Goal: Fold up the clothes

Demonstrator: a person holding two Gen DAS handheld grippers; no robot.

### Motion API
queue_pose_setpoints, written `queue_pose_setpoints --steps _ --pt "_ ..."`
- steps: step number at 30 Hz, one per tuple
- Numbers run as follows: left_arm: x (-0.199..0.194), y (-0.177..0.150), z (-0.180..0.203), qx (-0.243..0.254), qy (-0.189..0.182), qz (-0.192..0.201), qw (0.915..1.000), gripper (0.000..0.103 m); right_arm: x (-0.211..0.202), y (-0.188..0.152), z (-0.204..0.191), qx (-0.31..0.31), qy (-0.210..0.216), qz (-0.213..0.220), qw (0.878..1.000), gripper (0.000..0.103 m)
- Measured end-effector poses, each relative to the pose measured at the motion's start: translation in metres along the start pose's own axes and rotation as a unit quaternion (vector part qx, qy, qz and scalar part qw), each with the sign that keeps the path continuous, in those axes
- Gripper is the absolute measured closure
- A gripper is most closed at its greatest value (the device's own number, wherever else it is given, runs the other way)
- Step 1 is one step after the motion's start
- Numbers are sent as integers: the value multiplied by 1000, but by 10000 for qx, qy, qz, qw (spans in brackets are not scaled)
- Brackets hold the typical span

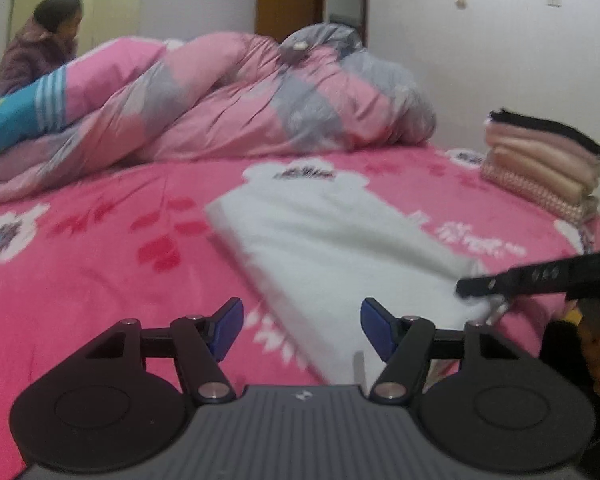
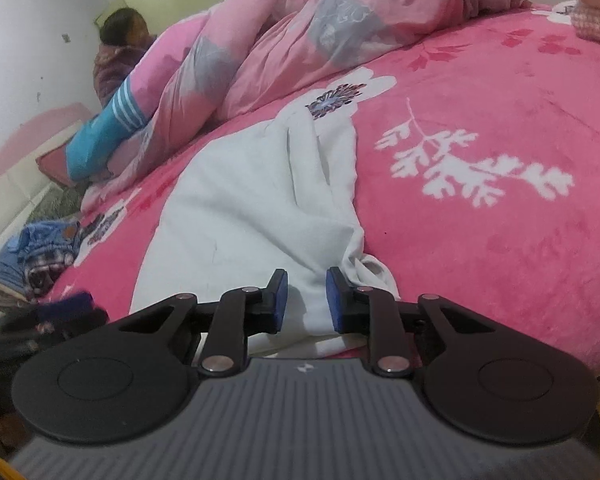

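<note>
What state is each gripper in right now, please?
Left gripper: open, holding nothing.
Right gripper: open a little over the white garment, pads not pressing it.

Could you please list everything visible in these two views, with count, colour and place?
Folded white fleece garment: one, white, middle of the bed.
Pink floral plush bedspread: one, pink with white flowers, covering the bed.
Pink-and-grey quilt: one, bunched at the far side.
Stack of folded clothes: one, pink and beige under black, right edge.
Blue striped sleeve: one, blue and white, beside the quilt.
Heap of blue clothes: one, left edge.
Seated person: one, purple jacket, far left.
Left tool: open, empty.
Right tool: narrowly open over the garment's near edge.
</note>
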State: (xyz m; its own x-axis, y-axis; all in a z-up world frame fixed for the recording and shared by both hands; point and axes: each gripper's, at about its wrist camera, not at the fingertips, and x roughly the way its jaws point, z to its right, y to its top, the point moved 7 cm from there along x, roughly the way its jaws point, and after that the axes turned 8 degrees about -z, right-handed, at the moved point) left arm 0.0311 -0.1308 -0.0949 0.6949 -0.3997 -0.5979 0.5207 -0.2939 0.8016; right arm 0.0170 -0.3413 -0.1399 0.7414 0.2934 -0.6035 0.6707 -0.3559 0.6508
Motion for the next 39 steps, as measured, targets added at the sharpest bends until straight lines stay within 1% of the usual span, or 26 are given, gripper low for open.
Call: queue_pose_setpoints --steps 1,2,3,4,5,6,9,12,14,16,19,22,26,27,28,33,36,39 --pt "5 2 6 118 -98 26 9999 48 1 0 -1 -31 -25 -31 10000 83" --pt "11 3 12 245 -214 41 9995 61 1 1 -2 -77 -65 -83 9999 83" --pt "17 2 17 342 -320 9 9989 66 1 2 -4 -130 -113 -148 9997 83" --pt "23 -1 22 419 -419 -55 9982 74 -1 5 -6 -159 -136 -205 9996 83" --pt "29 -5 26 477 -493 -130 9976 79 -3 8 -7 -175 -146 -258 9994 82" --pt "34 -9 27 518 -529 -185 9971 81 -5 12 -9 -191 -156 -311 9992 81" --pt "40 -18 28 561 -601 -216 9964 82 -17 39 -16 -279 20 -176 9995 81" --pt "42 -20 25 501 -716 -204 9960 82 -15 75 -20 -501 92 -25 9987 81" --pt "43 -20 22 470 -791 -197 9956 82 3 96 -15 -594 88 -80 9982 81" --pt "44 -21 20 455 -860 -185 9951 82 29 114 -7 -593 106 -236 9979 81" --pt "44 -23 18 486 -945 -152 9942 82 67 132 7 -460 268 -549 9971 81" --pt "44 -23 16 479 -1036 -145 9934 83 92 142 15 -251 500 -807 9952 80" --pt "44 -24 14 492 -1108 -121 9926 83 109 143 17 -188 618 -1005 9928 79" --pt "43 -24 14 484 -1125 -116 9924 83 111 141 16 -192 645 -1040 9923 88" --pt "43 -23 13 468 -1145 -113 9923 83 112 141 16 -213 657 -1037 9922 100" --pt "42 -18 12 405 -1238 -142 9914 83 91 141 6 -413 642 -562 9955 102" --pt "43 -16 12 444 -1240 -151 9912 83 84 142 11 -368 573 -416 9968 102" --pt "44 -15 13 502 -1219 -159 9911 83 85 139 23 -187 505 -395 9978 102"
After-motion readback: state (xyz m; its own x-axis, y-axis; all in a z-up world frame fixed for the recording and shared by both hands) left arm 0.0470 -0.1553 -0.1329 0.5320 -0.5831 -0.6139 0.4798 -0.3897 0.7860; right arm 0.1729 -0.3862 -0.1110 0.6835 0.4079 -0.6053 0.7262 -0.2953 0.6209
